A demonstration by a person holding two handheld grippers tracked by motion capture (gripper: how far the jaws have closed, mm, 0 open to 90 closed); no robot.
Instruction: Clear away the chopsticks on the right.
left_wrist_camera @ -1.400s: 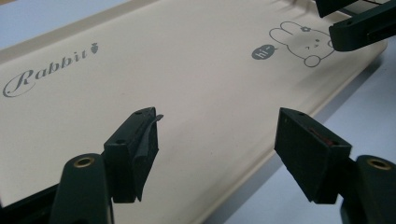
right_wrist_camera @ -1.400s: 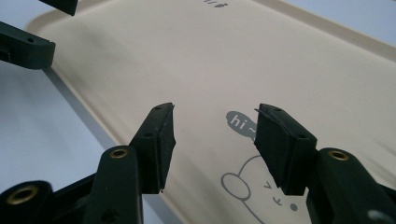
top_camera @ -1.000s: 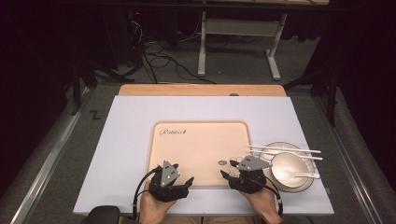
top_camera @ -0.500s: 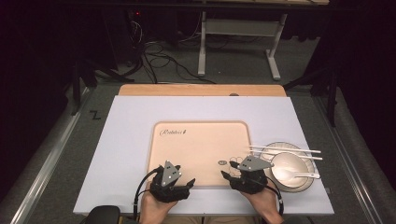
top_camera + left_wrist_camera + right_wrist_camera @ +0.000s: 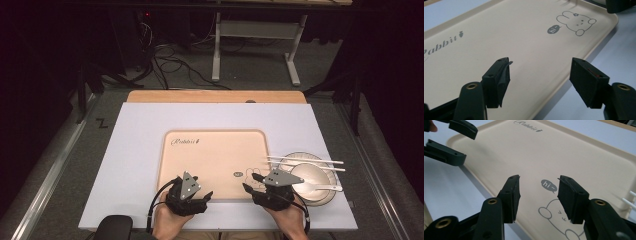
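A beige tray [image 5: 215,155] printed with "Rabbit" and a small rabbit drawing [image 5: 576,22] lies in the middle of the pale table cover. My left gripper [image 5: 204,187] hovers at the tray's near left edge; its jaws [image 5: 540,62] stand wide open with nothing between them. My right gripper [image 5: 250,182] is at the near right edge over the rabbit drawing [image 5: 554,212]. Its jaws [image 5: 539,178] are open and empty and have just been closing a little. The left gripper [image 5: 467,145] also appears far off in the right gripper view.
To the right of the tray a white bowl [image 5: 311,176] sits on a plate [image 5: 292,159]. White chopsticks [image 5: 310,161] lie across it and a white spoon [image 5: 325,188] rests in it. A wooden strip [image 5: 215,96] borders the table's far edge.
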